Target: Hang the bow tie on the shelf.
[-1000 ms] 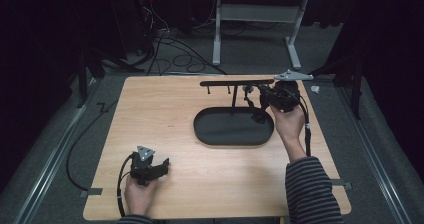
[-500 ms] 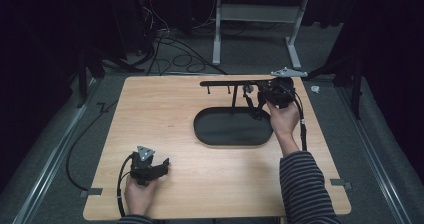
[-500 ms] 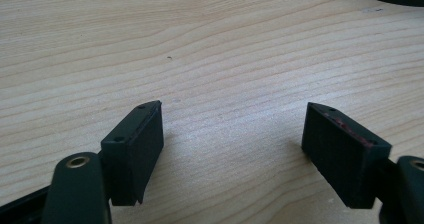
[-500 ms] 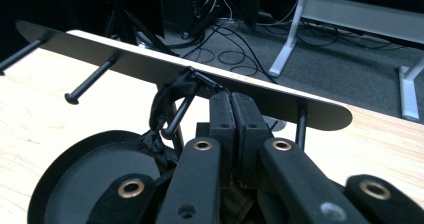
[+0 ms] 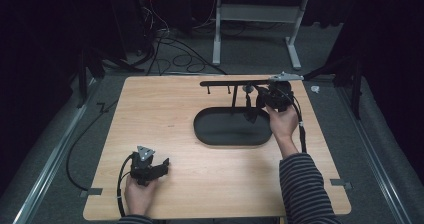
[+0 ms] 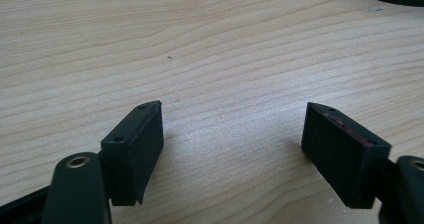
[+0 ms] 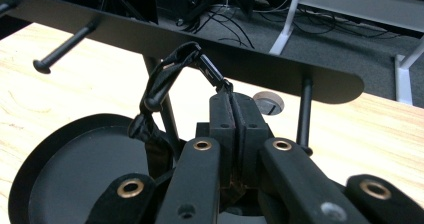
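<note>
The right gripper [image 7: 234,96], jaws pressed together, pinches a black strap [image 7: 167,79] just under the rack's crossbar [image 7: 280,66], above the black oval tray [image 5: 220,134]. The left gripper [image 6: 235,149] rests spread and empty on the wooden table [image 6: 225,49], well apart.

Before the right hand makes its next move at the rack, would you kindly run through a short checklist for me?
1. Right gripper fingers closed on the black strap: ok, the strap's end sits pinched between them.
2. Strap's loop caught on a rack peg: cannot tell, it hangs close below the black rack bar.
3. Oval black tray under the strap: ok, the tray lies below the bar.
4. Rack standing upright on the table: ok.
5. Left gripper out of the way: ok, it rests open near the table's front edge with nothing between its fingers.
</note>
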`<state>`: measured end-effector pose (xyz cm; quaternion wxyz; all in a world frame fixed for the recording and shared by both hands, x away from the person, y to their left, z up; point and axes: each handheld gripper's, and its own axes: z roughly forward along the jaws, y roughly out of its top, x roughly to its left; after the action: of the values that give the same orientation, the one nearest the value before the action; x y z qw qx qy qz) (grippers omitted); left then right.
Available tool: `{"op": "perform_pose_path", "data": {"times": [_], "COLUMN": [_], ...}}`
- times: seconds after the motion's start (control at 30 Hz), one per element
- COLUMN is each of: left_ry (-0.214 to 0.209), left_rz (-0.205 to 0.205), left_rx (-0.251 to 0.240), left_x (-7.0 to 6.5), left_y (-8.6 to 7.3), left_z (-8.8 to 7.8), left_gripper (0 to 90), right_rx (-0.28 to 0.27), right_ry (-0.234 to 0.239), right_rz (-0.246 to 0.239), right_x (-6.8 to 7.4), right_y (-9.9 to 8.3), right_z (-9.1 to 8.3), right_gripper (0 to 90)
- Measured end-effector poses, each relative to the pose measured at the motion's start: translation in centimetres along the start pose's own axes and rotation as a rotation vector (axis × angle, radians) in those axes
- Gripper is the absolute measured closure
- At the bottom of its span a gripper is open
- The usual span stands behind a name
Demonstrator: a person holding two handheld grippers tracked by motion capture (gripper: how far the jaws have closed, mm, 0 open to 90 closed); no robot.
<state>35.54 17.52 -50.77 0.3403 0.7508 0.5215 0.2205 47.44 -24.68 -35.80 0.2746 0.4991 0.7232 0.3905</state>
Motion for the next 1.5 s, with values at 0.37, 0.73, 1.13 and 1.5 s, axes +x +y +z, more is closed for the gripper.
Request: {"op": "perform_pose_path", "data": {"times": [0.37,0.73,1.13,1.5], "left_ry": [0.001,0.000,0.001,0.001], "left_rz": [0.001,0.000,0.001,0.002], "left_rx": [0.000,0.000,0.000,0.000], "left_x": [0.0,0.0,0.0,0.0], "left_y": [0.0,0.0,0.0,0.0], "left_z": [0.0,0.0,0.0,0.0], "left_gripper": [25.2,25.1,25.1,25.0], "right_rx": [0.020,0.029,0.008,-0.016], "right_ry": [0.007,0.023,0.050,0.070], "right_rz": [0.000,0.004,-0.012,0.010], "right_x": [0.0,0.2,0.2,-0.7], "right_y": [-0.7,-1.1,-0.9,-1.4], "right_z": [0.5,0.7,-0.5,-2.2], "right_gripper": [89.7,86.4,79.4,75.7]}}
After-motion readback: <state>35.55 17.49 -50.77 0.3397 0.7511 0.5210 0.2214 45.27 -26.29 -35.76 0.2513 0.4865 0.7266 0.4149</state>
